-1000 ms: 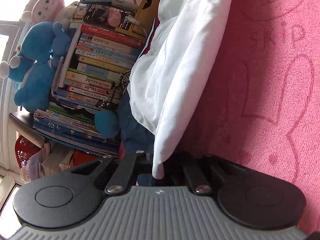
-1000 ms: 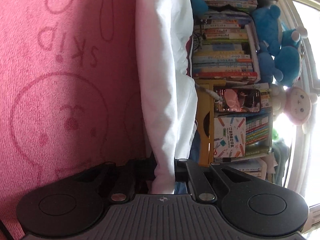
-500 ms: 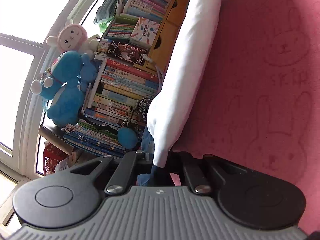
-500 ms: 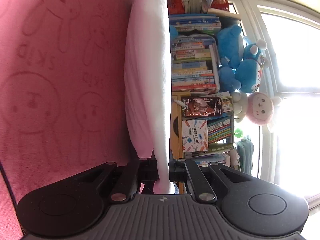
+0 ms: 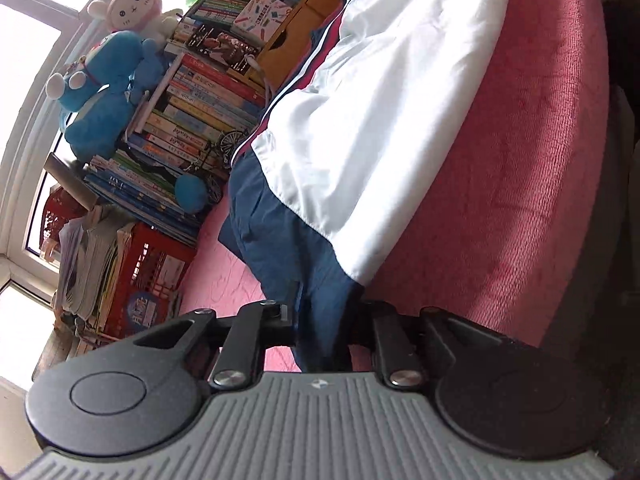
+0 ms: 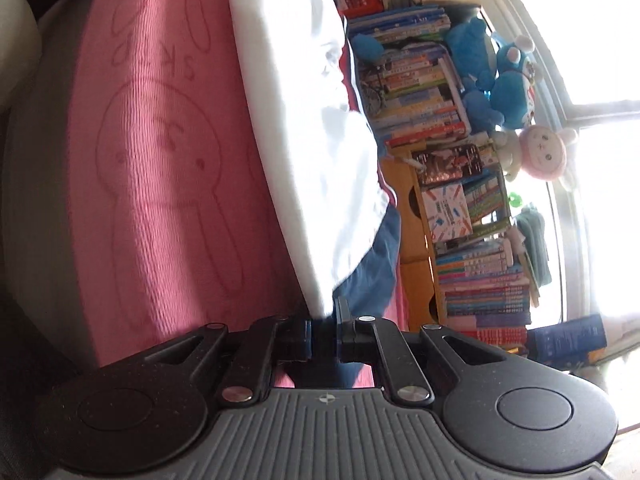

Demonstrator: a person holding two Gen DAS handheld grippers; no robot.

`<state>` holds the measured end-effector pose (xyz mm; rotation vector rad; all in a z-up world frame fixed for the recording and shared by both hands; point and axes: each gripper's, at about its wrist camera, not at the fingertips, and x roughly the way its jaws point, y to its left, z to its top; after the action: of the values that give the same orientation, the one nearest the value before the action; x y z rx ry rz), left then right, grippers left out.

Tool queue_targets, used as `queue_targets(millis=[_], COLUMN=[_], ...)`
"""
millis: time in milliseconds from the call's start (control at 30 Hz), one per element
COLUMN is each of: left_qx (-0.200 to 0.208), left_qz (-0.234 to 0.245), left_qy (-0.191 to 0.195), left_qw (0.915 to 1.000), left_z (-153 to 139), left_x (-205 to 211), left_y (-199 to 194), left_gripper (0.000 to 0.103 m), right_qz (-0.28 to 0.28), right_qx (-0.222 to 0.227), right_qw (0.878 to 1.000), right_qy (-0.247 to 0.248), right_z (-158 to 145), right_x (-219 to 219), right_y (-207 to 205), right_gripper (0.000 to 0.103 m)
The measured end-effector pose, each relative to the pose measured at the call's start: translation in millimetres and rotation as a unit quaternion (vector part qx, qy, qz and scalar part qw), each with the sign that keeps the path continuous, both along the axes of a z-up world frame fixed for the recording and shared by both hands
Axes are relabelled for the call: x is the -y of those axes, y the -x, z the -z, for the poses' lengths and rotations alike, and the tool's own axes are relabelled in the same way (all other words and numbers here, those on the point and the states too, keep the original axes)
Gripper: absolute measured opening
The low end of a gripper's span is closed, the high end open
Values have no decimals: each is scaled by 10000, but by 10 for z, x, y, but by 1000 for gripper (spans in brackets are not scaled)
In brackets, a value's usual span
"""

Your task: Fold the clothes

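A pink blanket point(image 5: 500, 184) printed with rabbit outlines covers the surface, and everything else can be placed against it. On the blanket lies the garment point(image 5: 384, 92), a white top with a navy hem and dark red and white stripes along one side; in the left wrist view it stretches from the tongs away toward the far edge of the blanket, in the right wrist view it runs as a long white band point(image 6: 304, 128) along the blanket's window side. Beyond the blanket's far edge stand stacks of books point(image 5: 192, 120), a yellow wooden box point(image 5: 304, 20), a red crate point(image 5: 148, 276) of papers, and blue point(image 5: 104, 88) and pink point(image 5: 132, 4) plush toys by the window. The left tongs point(image 5: 324, 316) are closed down onto the navy hem, with cloth bunched between the fingers. The right tongs point(image 6: 324, 328) are nearly closed too, pinching the corner where white cloth meets navy. The garment looks light, thin and limp, with a smooth weave that could slide against the fingers; it sags and wrinkles wherever it is unsupported. Hem corners, where the doubled seam gives more to bite on, seem the best places to hold, and both grips sit there now. Whether a fold has been laid over here cannot be told.
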<state>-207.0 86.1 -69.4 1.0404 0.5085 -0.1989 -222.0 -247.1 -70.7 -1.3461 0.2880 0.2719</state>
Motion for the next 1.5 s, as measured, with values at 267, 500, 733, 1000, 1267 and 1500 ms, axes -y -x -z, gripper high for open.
queue_targets(millis=[267, 500, 733, 1000, 1267, 1500], left_qx=[-259, 607, 1166, 1003, 1052, 1015], left_qz=[-1121, -2944, -2259, -2003, -2141, -2078], left_qy=[662, 4066, 5257, 4779, 4055, 3838], left_qw=[9911, 8627, 8118, 8494, 8824, 8940], left_z=[-218, -690, -588, -391, -72, -61], left_x=[-451, -928, 74, 626, 713, 729], left_y=[230, 414, 8, -402, -375, -369], left_gripper=[35, 62, 69, 73, 84, 84], right_qz=[652, 2116, 2069, 1018, 1531, 1705], right_qx=[-350, 72, 959, 176, -283, -114], right_qw=[9937, 8951, 7682, 7829, 7818, 8218], right_qy=[-840, -3924, -5982, -6135, -6038, -5436], right_z=[-174, -554, -560, -522, -320, -251], right_x=[328, 577, 31, -838, -893, -1041], right_y=[158, 317, 327, -31, -226, -303], right_gripper=[30, 42, 58, 72, 78, 76])
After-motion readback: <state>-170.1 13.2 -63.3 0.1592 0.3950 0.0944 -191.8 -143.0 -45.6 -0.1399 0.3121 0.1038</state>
